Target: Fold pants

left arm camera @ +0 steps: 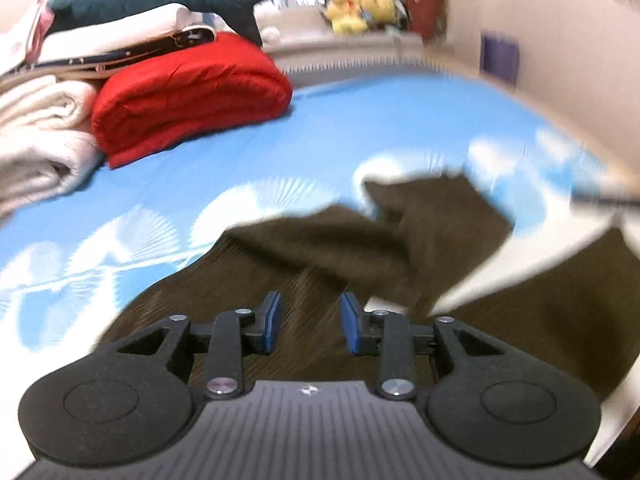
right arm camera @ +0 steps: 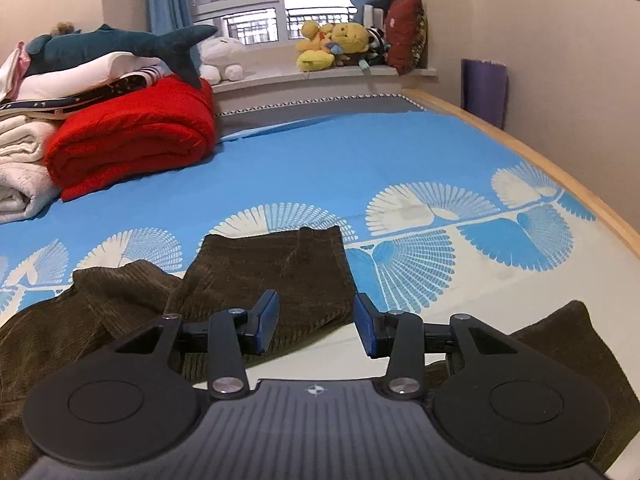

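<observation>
Dark brown corduroy pants [left arm camera: 340,248] lie crumpled on the blue and white bed sheet [left arm camera: 320,128]; the left wrist view is blurred. My left gripper [left arm camera: 310,300] hovers above the fabric with its blue pads apart and nothing pinched between them. In the right wrist view one pant leg [right arm camera: 272,264] stretches away flat, its hem toward the far side, and another brown part [right arm camera: 568,340] lies at the lower right. My right gripper [right arm camera: 316,300] stands open over the near end of that leg, its pads clear of the cloth.
A folded red blanket [right arm camera: 132,136] and white towels [right arm camera: 20,176] are stacked at the back left, with a shark plush [right arm camera: 120,44] on top. The bed's wooden edge [right arm camera: 540,160] runs along the right. Plush toys [right arm camera: 336,44] sit on the windowsill.
</observation>
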Motion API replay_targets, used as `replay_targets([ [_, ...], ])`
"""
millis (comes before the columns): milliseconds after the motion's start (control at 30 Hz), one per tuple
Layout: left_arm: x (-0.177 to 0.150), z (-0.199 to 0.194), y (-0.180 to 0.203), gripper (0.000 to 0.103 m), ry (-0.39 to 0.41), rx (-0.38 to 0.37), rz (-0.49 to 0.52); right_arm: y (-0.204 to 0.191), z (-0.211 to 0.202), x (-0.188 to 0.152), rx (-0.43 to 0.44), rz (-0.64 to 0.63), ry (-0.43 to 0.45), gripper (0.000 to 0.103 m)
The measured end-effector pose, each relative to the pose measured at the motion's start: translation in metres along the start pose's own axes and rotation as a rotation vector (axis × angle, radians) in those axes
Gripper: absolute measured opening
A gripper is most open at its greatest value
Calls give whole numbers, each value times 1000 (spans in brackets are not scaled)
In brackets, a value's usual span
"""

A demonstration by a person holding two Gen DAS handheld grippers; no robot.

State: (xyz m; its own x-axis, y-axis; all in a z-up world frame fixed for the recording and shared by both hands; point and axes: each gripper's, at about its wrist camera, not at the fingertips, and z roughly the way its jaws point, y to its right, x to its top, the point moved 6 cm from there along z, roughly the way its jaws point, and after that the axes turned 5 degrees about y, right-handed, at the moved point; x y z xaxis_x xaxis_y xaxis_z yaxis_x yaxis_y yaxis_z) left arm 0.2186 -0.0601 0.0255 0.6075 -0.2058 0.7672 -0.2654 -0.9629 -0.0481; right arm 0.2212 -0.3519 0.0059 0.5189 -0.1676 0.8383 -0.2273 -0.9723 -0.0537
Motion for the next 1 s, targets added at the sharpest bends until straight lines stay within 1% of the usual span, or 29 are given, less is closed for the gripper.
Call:
replay_targets([
  [67,3,13,0,28,14,-24,-67,4,4,-1,-9,40,-16,43],
  [100,-1,20,0,25,4,-36,-84,6,7,-3,-8,61,-24,43],
  [133,-6,31,1,21,-42,-37,-95,8,9,-3,-4,79,-29,43],
  [167,-14,42,0,15,-105,-18,-113,9,12,-5,-2,88,-33,42],
  [200,-21,55,0,14,-154,-18,-142,10,16,-5,-2,89,-37,39],
  [233,-23,63,3,14,-179,-41,-158,11,20,-6,3,96,-37,30],
  [267,-23,71,6,14,-186,-62,-163,13,25,-6,11,109,-32,21],
  [333,-22,81,7,14,-180,-54,-156,20,38,-6,8,139,-29,14],
  [400,-27,92,2,14,-215,-47,-170,29,56,-8,-3,180,-31,14],
  [467,-29,102,-4,14,-251,-64,-211,36,79,-12,-8,223,-57,14],
  [533,-32,110,-10,14,-271,-76,-232,41,107,-15,8,253,-99,15],
  [567,-34,114,-13,14,-282,-80,-240,41,122,-15,18,263,-123,18],
  [600,-38,118,-18,14,-291,-83,-253,41,136,-13,43,272,-125,18],
  [633,-40,122,-23,14,-298,-90,-269,43,149,-11,52,269,-127,20],
  [700,-44,134,-26,17,-338,-115,-301,49,178,-10,17,259,-149,26],
  [767,-47,143,-26,20,-354,-124,-320,55,202,-10,33,277,-178,37],
  [833,-49,150,-19,26,-361,-146,-303,59,225,-12,53,299,-217,44],
  [867,-49,154,-15,36,-361,-157,-289,59,235,-14,68,304,-231,44],
  [900,-49,157,-11,49,-359,-162,-275,59,243,-14,82,301,-239,45],
  [967,-49,165,-2,59,-356,-169,-232,59,257,-15,74,285,-243,45],
  [1000,-50,169,1,59,-359,-163,-209,58,263,-16,77,276,-244,46],
])
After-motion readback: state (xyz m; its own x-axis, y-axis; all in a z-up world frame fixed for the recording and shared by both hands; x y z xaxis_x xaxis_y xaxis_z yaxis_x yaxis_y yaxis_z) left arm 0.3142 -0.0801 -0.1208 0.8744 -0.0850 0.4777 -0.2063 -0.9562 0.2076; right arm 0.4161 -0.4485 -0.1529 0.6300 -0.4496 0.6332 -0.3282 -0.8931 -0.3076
